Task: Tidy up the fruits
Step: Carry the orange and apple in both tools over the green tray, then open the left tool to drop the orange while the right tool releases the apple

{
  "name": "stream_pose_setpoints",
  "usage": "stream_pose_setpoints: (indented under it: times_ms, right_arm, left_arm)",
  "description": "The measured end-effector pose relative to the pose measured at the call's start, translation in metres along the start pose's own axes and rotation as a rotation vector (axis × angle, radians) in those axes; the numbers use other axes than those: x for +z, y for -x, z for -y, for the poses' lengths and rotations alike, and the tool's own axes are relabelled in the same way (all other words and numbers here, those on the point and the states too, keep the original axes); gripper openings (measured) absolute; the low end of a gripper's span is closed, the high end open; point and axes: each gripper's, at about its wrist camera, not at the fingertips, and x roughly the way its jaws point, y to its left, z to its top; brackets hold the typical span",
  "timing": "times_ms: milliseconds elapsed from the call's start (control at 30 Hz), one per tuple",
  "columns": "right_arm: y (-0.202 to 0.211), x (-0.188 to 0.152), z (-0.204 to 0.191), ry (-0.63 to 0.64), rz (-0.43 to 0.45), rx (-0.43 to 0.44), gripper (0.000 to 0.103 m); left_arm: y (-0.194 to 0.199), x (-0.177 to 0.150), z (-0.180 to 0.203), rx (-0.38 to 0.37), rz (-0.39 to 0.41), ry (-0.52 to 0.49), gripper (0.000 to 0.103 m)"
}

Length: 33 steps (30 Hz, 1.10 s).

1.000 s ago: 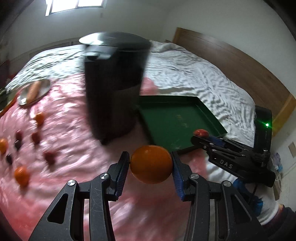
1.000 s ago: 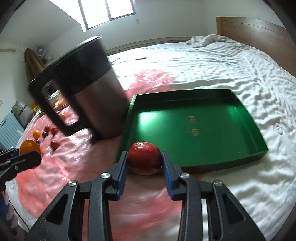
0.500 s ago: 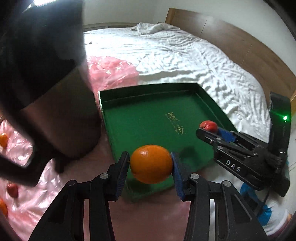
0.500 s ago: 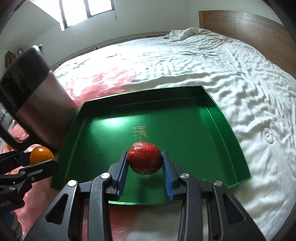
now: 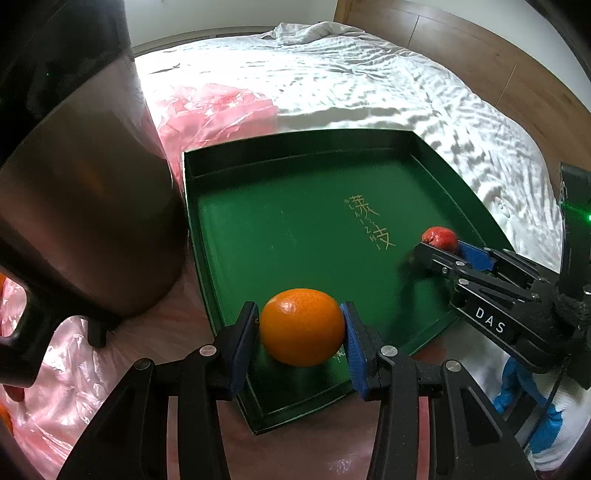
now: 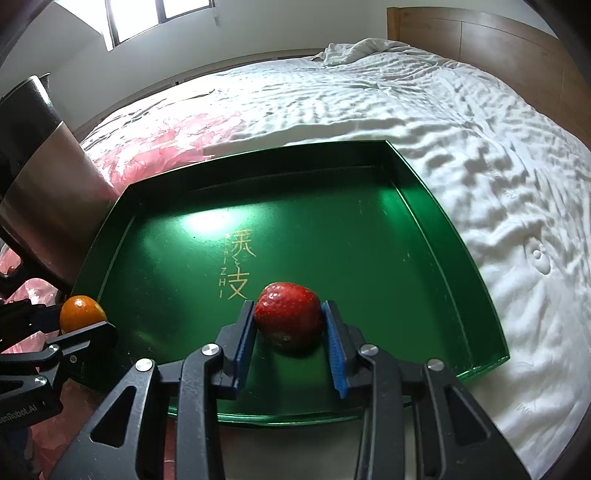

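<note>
While both tools point steeply down over the bed, the left gripper has its blue pads pressed to either side of an orange, the jaws parted only as far as the fruit's width, so the fruit is clamped and carried above the near corner of the green tray. Whether the orange touches the tray floor cannot be told from the left wrist view. Off to its right, the right gripper grips a strawberry in the same way, its jaws drawn in on the red fruit and holding it over the near middle of the tray floor, just in front of the gold lettering printed there. From the right wrist view the orange shows at the left edge, above the tray's left rim; from the left wrist view the strawberry shows near the tray's right side. Just beside the tray on the left stands a dark metal jug with a black handle, resting on pink plastic sheeting that is crumpled beyond the tray's far left corner. Farther off, the rumpled white bedsheet runs to a wooden headboard, and a window is lit in the far wall.
</note>
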Motion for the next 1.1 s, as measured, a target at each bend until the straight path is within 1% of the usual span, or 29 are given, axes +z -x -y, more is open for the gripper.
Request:
stream_pose_setpoints:
  times_ms: [233,500,567,633,700,800,867,900,933,1100]
  right_arm:
    - [-0.002,0.000,-0.003,0.014,0.000,-0.012,0.057]
    - [0.000,-0.001,-0.004,0.021,0.002,-0.021,0.058]
    - [0.003,0.000,-0.004,0.021,0.006,-0.020,0.064]
    - [0.007,0.001,-0.004,0.021,0.012,-0.021,0.075]
    - [0.012,0.001,-0.004,0.017,0.019,-0.019,0.079]
    - [0.020,0.001,-0.006,0.018,0.029,-0.019,0.080]
    - [0.029,0.000,-0.008,0.021,0.038,-0.018,0.086]
    - [0.033,0.000,-0.009,0.023,0.043,-0.017,0.091]
    - [0.038,-0.001,-0.011,0.026,0.049,-0.016,0.094]
    - [0.063,-0.005,-0.020,0.035,0.072,-0.009,0.097]
  left_arm:
    - [-0.007,-0.001,0.003,0.010,-0.019,-0.009,0.040]
    - [-0.007,0.002,0.003,0.011,-0.018,-0.005,0.040]
    - [-0.004,0.003,0.004,0.018,-0.012,-0.007,0.041]
    - [0.000,0.003,0.004,0.026,-0.003,-0.009,0.041]
    - [0.006,0.003,0.005,0.029,0.012,-0.012,0.041]
    - [0.019,0.002,0.010,0.032,0.045,-0.030,0.041]
    - [0.028,-0.001,0.014,0.024,0.068,-0.041,0.041]
    - [0.032,-0.002,0.015,0.020,0.077,-0.044,0.041]
    - [0.038,-0.005,0.017,0.012,0.084,-0.047,0.041]
    - [0.060,-0.018,0.020,-0.004,0.098,-0.061,0.041]
